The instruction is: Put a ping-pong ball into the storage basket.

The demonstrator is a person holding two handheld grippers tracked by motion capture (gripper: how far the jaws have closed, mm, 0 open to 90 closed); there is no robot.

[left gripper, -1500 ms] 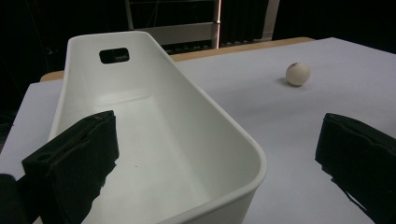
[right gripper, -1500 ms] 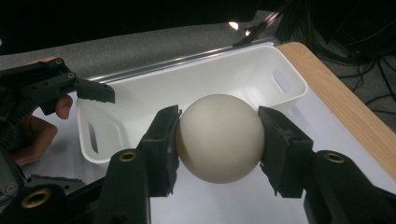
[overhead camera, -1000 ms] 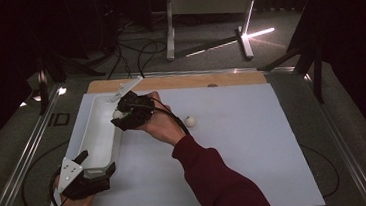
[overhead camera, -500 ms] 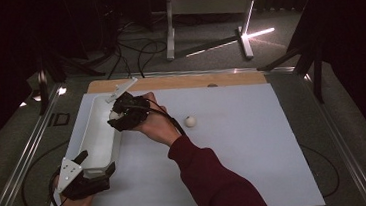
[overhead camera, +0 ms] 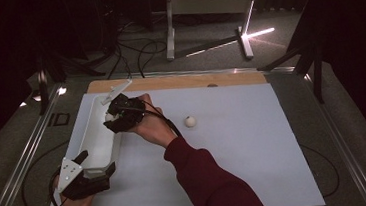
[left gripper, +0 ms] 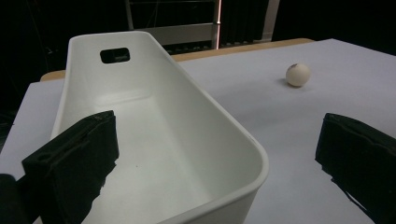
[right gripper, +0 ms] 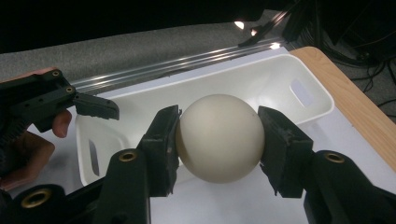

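A long white bin (overhead camera: 97, 135) lies along the left side of the white table. My right gripper (overhead camera: 115, 116) hovers over the bin's far half, shut on a white ball (right gripper: 218, 137); the pads press the ball's two sides above the bin's floor (right gripper: 261, 79). A second white ball (overhead camera: 189, 121) rests on the table right of that hand and also shows as a loose ball (left gripper: 298, 74) in the left gripper view. My left gripper (overhead camera: 97, 161) is open at the bin's near end. One jaw is inside the bin (left gripper: 205, 121) and the other is outside its right wall.
A wooden strip (overhead camera: 179, 81) runs along the table's far edge. Metal rails (overhead camera: 20, 162) border the table on the left. Beyond the table are a stand's legs (overhead camera: 203, 11) and cables on the dark floor. The white surface (overhead camera: 254, 142) spreads right of the bin.
My right gripper has shifted a little to the left with the ball, further over the bin. The left gripper and the loose ball have stayed put.
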